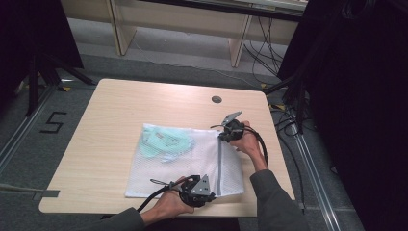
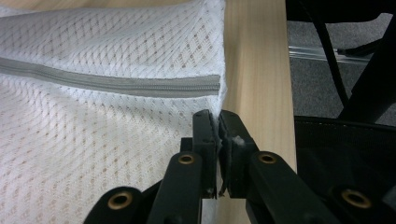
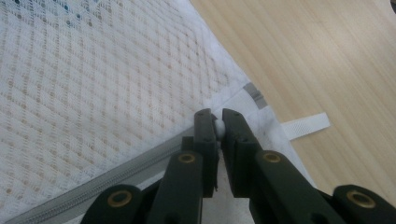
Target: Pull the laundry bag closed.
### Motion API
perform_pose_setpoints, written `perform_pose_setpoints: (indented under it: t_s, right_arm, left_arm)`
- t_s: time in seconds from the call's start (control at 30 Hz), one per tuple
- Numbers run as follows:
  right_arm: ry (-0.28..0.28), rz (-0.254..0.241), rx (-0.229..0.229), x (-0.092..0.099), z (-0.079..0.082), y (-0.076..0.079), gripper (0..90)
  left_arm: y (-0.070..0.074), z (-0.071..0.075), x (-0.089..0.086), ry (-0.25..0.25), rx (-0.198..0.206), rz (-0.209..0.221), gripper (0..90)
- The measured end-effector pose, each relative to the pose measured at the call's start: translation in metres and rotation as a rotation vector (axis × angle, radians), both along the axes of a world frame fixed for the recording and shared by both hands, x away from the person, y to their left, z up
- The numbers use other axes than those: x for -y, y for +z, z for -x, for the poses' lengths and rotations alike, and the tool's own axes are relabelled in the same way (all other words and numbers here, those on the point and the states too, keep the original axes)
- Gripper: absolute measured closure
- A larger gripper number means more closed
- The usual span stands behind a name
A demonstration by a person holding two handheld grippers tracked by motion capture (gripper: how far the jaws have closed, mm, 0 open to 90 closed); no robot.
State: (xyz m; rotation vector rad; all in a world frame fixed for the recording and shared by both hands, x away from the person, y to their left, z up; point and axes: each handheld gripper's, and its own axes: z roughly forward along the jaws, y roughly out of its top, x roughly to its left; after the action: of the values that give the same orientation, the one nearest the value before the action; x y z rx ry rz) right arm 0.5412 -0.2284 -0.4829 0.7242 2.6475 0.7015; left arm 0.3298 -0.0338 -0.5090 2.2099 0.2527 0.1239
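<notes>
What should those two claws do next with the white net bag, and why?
Probably pull gently apart along the grey zipper. The left gripper pinches the mesh bag at its near end, the right gripper at the far end, so the shut zipper would tauten.

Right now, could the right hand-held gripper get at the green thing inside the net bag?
Probably not: the mint-green garment sits inside the white mesh laundry bag, its grey zipper looks closed, and the right hand-held gripper is pinching the bag's corner.

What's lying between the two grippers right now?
In the high view, the white mesh bag's grey zipper runs from the right gripper to the left gripper, each pinching a bag edge.
</notes>
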Motion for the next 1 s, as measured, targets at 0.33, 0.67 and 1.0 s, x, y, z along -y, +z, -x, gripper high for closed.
perform_pose_setpoints:
  t_s: [0.33,0.67,1.0]
  right_arm:
    - [-0.112,-0.066,-0.003,0.003,0.001,0.007,58.2]
    - [-0.149,-0.131,-0.01,0.001,0.016,0.026,49.2]
    - [-0.151,-0.162,-0.021,-0.004,0.03,0.03,45.1]
  left_arm:
    - [0.011,-0.007,-0.009,0.041,-0.035,0.049,66.6]
    - [0.025,-0.021,-0.029,0.133,-0.037,0.066,48.0]
    - [0.035,-0.033,-0.059,0.221,-0.019,0.032,37.7]
